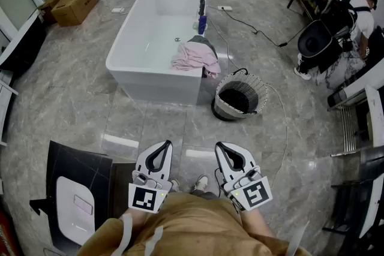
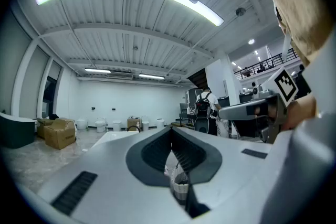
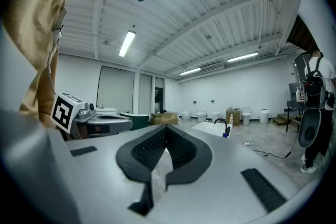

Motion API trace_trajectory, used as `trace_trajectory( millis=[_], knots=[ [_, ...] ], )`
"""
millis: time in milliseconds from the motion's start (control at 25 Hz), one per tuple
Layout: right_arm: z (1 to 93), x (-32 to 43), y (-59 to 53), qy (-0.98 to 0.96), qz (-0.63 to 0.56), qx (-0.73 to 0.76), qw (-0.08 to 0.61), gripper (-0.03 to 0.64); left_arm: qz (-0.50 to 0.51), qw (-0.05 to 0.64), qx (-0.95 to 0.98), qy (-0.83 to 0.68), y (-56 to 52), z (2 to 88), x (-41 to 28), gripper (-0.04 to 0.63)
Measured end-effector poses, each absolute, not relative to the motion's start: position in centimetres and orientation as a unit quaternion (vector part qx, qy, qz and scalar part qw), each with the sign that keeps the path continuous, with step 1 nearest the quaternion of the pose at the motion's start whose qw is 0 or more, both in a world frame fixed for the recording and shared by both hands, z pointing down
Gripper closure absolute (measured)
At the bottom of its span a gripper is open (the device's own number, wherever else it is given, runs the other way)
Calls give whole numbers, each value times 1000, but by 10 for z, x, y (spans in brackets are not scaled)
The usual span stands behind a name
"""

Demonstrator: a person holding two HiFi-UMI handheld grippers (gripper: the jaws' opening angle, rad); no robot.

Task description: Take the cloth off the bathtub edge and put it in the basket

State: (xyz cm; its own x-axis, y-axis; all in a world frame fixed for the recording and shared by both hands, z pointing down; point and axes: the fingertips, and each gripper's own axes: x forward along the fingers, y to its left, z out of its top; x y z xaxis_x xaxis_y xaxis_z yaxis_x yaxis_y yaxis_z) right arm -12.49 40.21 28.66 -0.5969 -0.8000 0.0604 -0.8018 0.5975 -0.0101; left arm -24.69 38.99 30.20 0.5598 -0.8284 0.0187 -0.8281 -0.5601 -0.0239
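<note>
Left gripper: jaws clenched, tips meeting, nothing between them; the left gripper view confirms.

Right gripper: jaws clenched, tips together and empty; the right gripper view confirms.

Both grippers sit side by side at 6 o'clock in the head view, close to the person's body, pointing level towards the bathtub.

The pink cloth lies bunched over the bathtub's near right edge, partly hanging down the outer side. It is at 12 o'clock from the grippers and well apart from both. A grey cloth lies on the rim just beyond it, touching it.

The woven basket stands on the floor just beside the bathtub's near right corner, at 4 o'clock from the pink cloth and 12 o'clock from the right gripper, between cloth and grippers. Its dark interior faces up.
</note>
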Motion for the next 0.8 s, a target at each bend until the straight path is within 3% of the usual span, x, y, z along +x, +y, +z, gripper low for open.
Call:
trace_trajectory(
  millis=[640, 800],
  knots=[
    [285, -85, 381, -886, -49, 459, 47, 614, -38, 68, -871, 485, 370, 296, -222, 589],
    [299, -63, 379, -891, -43, 449, 47, 614, -74, 135, -868, 473, 371, 296, -201, 589]
  ],
)
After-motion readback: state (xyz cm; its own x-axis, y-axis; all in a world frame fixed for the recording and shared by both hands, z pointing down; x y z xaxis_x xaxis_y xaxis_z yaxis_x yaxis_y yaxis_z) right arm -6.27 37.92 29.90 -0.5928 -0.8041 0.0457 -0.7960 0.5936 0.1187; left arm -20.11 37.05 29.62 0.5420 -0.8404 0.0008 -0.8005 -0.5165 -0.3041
